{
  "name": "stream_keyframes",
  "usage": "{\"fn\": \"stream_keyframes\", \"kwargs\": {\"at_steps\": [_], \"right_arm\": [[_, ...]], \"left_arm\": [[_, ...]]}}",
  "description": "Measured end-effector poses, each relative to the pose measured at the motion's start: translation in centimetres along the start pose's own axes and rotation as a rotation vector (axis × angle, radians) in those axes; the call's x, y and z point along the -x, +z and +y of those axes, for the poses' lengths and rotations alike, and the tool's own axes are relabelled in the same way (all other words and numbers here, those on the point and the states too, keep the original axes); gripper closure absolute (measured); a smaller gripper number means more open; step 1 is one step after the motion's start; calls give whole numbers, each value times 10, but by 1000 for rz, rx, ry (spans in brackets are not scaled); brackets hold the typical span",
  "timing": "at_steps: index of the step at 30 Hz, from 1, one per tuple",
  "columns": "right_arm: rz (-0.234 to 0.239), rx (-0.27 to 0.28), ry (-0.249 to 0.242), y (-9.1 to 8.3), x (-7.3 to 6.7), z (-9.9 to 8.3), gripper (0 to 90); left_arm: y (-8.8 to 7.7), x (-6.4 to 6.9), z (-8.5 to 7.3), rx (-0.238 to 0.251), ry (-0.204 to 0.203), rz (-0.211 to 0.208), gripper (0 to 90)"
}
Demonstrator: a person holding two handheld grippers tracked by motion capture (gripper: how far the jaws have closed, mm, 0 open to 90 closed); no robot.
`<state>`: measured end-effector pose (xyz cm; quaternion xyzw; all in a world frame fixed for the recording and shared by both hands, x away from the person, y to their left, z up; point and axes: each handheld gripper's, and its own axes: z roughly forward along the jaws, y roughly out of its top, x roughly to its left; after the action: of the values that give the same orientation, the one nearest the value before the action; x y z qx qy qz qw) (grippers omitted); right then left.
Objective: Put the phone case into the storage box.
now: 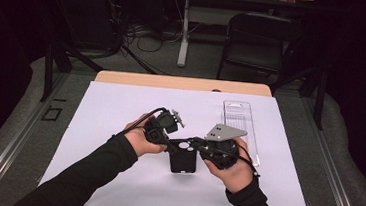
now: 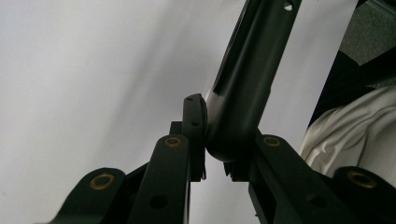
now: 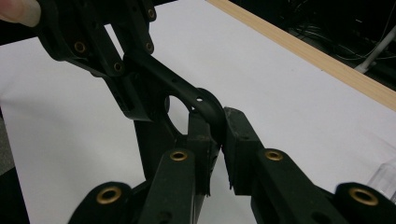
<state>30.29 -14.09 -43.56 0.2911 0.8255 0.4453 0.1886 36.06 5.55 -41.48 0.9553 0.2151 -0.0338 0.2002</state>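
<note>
**Two grippers pinching one black phone case**

Two hands are working over the white sheet (image 1: 119, 122) that is covering the wooden table (image 1: 182, 83). No brand, label or writing is showing legibly anywhere. A clear plastic package (image 1: 241, 125) is lying on the sheet to the right of the hands. The black phone case (image 1: 183, 158) is hanging between the grippers above the sheet. The left gripper (image 2: 205, 140) is pinching one top corner of it; the right gripper (image 3: 219, 135) is pinching the other.
</note>
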Motion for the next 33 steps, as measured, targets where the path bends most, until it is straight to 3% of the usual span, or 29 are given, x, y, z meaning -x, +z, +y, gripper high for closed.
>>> {"fn": "stream_keyframes", "kwargs": {"at_steps": [20,33], "right_arm": [[-38,11,10,0,-3,-1,835],[-41,21,21,-1,-1,-1,840]], "left_arm": [[1,0,0,16,-9,-4,806],[1,-1,0,53,-23,-12,708]]}}
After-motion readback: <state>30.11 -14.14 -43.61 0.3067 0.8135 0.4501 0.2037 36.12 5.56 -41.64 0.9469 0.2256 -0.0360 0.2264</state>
